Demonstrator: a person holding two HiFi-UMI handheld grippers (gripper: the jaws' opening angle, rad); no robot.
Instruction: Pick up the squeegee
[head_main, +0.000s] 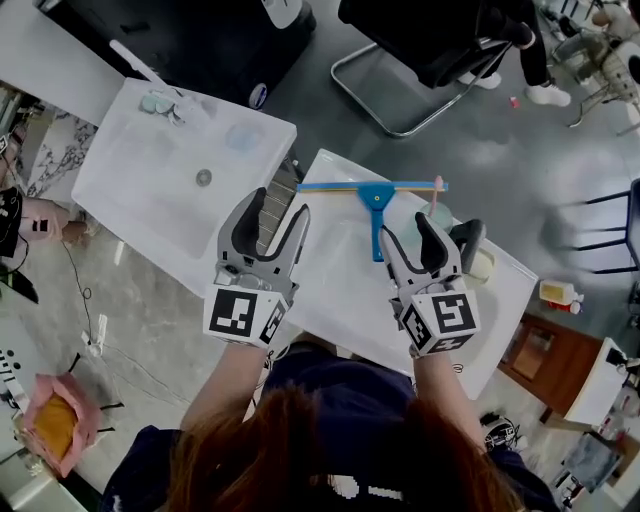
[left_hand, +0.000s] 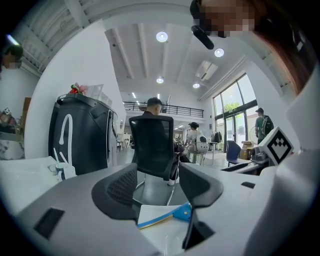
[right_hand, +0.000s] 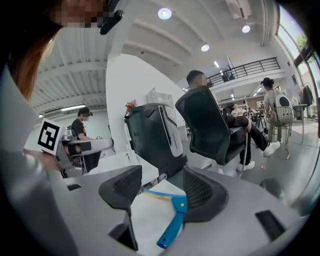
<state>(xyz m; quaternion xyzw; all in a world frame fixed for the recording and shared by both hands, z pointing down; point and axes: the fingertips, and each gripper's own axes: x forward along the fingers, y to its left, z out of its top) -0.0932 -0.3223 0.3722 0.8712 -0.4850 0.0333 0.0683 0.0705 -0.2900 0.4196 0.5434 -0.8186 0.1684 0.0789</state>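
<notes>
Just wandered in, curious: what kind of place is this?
Probably an open-plan office or lab hall, not a home: an office chair on a grey floor, a white table, and a railed mezzanine under a high ceiling.

two white surfaces stand side by side over a grey floor. on the right, a white rectangular tabletop (head_main: 340, 275) carries a blue plastic squeegee with a long thin blade (head_main: 376, 197), lying flat near the far edge, blade along that edge and handle pointing to the near side. just right of the handle sits a pale round object (head_main: 437, 213), partly hidden. on the left, a white slab (head_main: 130, 190) has a small round metal drain (head_main: 204, 178) and a cluster of small pale items (head_main: 160, 103) at its far corner. a dark ridged strip (head_main: 278, 205) lies between the two surfaces.
</notes>
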